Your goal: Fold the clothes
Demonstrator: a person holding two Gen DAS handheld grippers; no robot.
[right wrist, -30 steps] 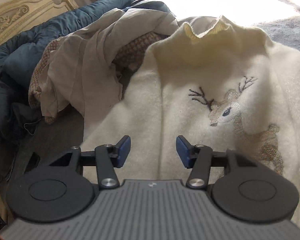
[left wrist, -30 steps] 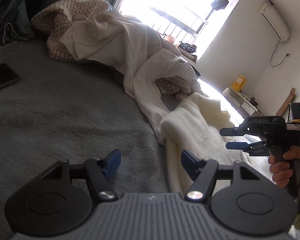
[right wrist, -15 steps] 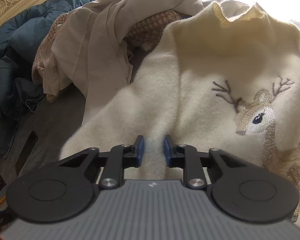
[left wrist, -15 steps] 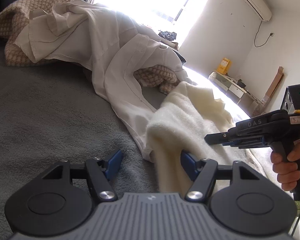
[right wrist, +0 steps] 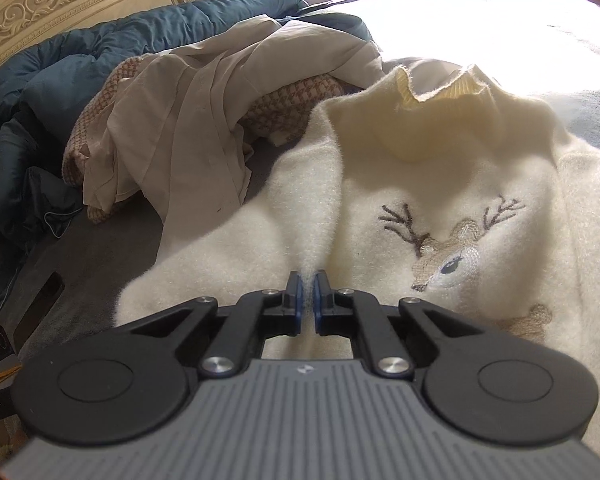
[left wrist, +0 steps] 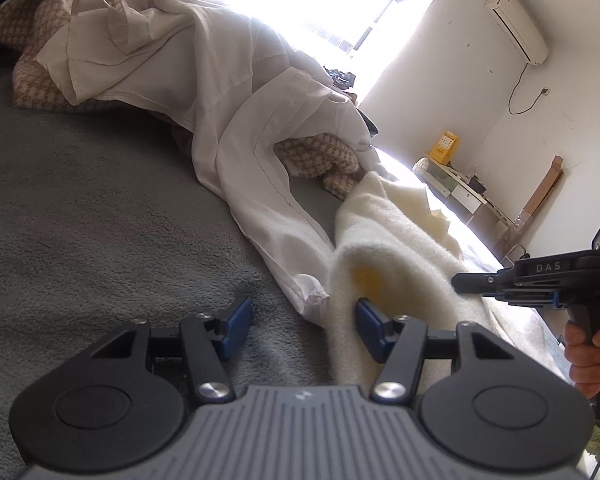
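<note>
A cream sweater (right wrist: 420,168) with an embroidered deer (right wrist: 448,260) lies spread on the grey bed cover (left wrist: 80,200). My right gripper (right wrist: 307,292) is shut on a pinch of its fabric near the left side of the chest. In the left wrist view the sweater (left wrist: 380,248) rises in a fold, and the right gripper (left wrist: 460,282) bites into it from the right. My left gripper (left wrist: 302,320) sits low at the sweater's near edge, its jaws closing. The fold lies against the right finger only, and the left pad is over bare cover.
A pale beige garment (left wrist: 236,120) and a houndstooth one (left wrist: 316,156) lie heaped behind the sweater. A dark blue duvet (right wrist: 60,88) is bunched by the carved headboard (right wrist: 52,4). A person's hand (left wrist: 584,344) holds the right gripper's handle. A desk (left wrist: 456,188) stands by the far wall.
The right gripper's jaws closed on the sweater fabric, pulling it into a ridge. The left gripper came forward and down to the sweater's edge, and its jaws narrowed a little.
</note>
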